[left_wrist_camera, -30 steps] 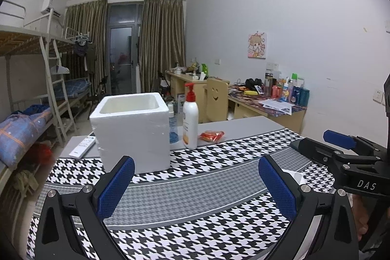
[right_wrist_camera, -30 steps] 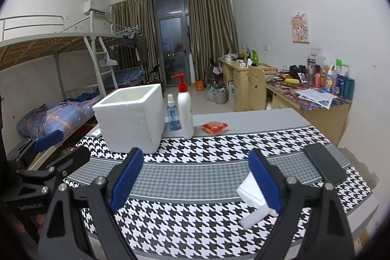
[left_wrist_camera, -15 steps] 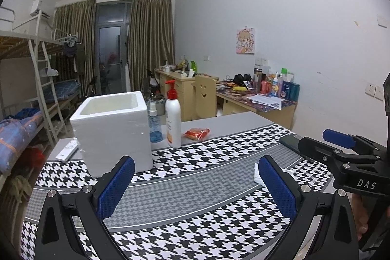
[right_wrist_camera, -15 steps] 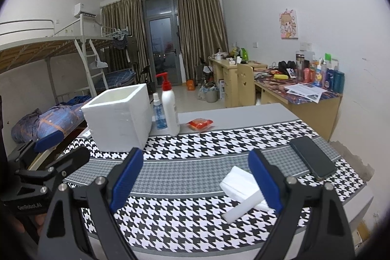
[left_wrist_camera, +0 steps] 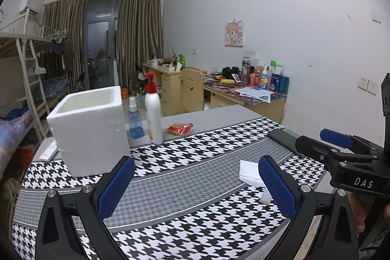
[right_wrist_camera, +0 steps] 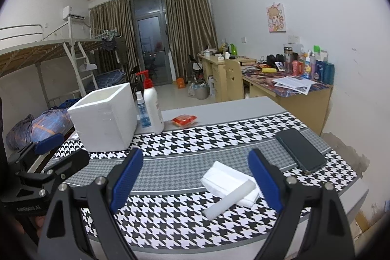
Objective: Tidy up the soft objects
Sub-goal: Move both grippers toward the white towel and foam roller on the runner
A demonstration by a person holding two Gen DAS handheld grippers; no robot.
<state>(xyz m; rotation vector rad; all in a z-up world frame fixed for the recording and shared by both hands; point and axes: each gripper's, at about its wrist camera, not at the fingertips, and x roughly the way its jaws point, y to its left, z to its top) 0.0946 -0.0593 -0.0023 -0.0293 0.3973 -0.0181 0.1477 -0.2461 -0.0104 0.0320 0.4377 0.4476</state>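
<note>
A folded white cloth [right_wrist_camera: 226,178] lies on the houndstooth table cover [right_wrist_camera: 170,216], with a white foam roll [right_wrist_camera: 229,199] resting against its near edge. Both sit just inside the right finger of my right gripper [right_wrist_camera: 196,180], which is open and touches neither. My left gripper [left_wrist_camera: 196,187] is open too, with only table cover between its fingers. From the left wrist the cloth [left_wrist_camera: 249,169] and roll [left_wrist_camera: 265,196] show beside its right finger. An open white foam box [left_wrist_camera: 90,128] stands at the back left. An orange packet [left_wrist_camera: 180,128] lies behind the cover.
A pump bottle [left_wrist_camera: 153,113] and a blue spray bottle [left_wrist_camera: 135,121] stand beside the box. A dark phone [right_wrist_camera: 299,150] lies at the table's right end. A remote [left_wrist_camera: 48,152] rests left of the box. Desks, a chair and bunk beds fill the room behind.
Both grippers have swung to the right, so the box and bottles sit further left in each view. The cloth and roll now show more fully near the right fingers. Both stay open.
</note>
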